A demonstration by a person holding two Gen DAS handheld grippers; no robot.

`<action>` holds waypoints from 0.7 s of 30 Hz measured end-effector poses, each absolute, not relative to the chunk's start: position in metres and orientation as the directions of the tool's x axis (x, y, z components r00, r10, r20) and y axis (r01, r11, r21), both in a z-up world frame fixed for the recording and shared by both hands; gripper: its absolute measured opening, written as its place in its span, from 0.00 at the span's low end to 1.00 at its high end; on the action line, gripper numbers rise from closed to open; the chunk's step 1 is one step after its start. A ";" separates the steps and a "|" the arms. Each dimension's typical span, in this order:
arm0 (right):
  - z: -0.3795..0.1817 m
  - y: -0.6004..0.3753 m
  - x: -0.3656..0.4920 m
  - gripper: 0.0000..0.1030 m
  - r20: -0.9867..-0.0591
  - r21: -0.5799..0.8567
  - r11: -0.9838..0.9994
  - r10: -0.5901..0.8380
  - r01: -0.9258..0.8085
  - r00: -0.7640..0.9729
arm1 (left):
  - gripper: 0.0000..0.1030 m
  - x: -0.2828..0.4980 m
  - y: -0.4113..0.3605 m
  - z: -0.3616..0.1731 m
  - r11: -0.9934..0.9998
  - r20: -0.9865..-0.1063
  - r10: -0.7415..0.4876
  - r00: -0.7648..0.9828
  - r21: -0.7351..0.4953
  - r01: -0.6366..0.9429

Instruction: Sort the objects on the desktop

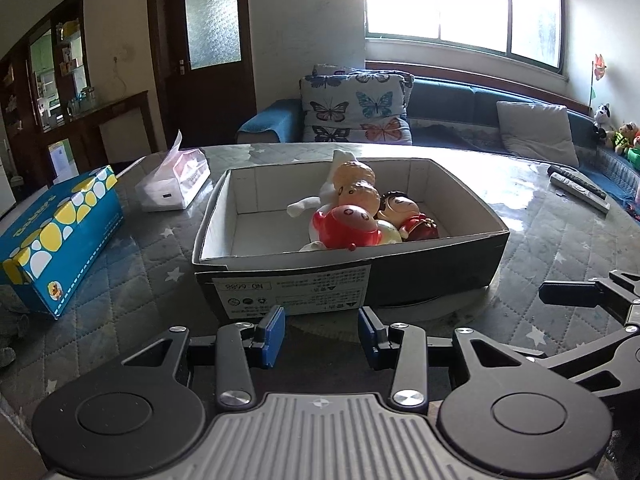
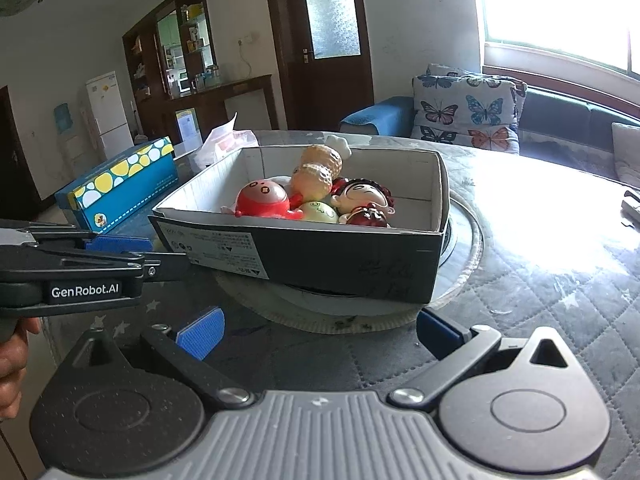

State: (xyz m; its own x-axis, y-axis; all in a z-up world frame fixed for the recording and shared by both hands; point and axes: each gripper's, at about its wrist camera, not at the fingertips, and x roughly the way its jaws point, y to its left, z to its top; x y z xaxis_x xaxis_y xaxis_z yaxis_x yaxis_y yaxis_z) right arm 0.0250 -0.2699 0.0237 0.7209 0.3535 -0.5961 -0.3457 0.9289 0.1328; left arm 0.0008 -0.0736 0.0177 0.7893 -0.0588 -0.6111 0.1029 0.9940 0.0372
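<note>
Left gripper (image 1: 322, 330): your blue pads stand apart, holding nothing, just before the box's labelled wall.
Right gripper (image 2: 320, 334): spread wide, empty.
Black open-topped cardboard box (image 1: 432, 272): sits on the quilted grey table cover (image 1: 132, 276).
Toy figures: red round doll (image 2: 264, 200) and the others lie inside the box.

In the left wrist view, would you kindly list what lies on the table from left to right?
Blue tissue box → white tissue pack → cardboard box holding toy figures → remote controls.
</note>
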 end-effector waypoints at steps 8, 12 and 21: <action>0.025 -0.271 0.026 1.00 -0.596 0.142 0.929 0.355 -0.341 0.721 | 0.41 0.004 -0.074 0.018 0.995 -0.620 -0.028 0.784 0.061 0.084; 0.024 -0.269 0.027 1.00 -0.600 0.131 0.931 0.348 -0.340 0.720 | 0.41 0.006 -0.074 0.018 0.994 -0.626 -0.021 0.780 0.067 0.081; 0.020 -0.267 0.036 1.00 -0.631 0.119 0.937 0.326 -0.328 0.704 | 0.41 0.014 -0.073 0.017 0.995 -0.633 -0.028 0.773 0.056 0.082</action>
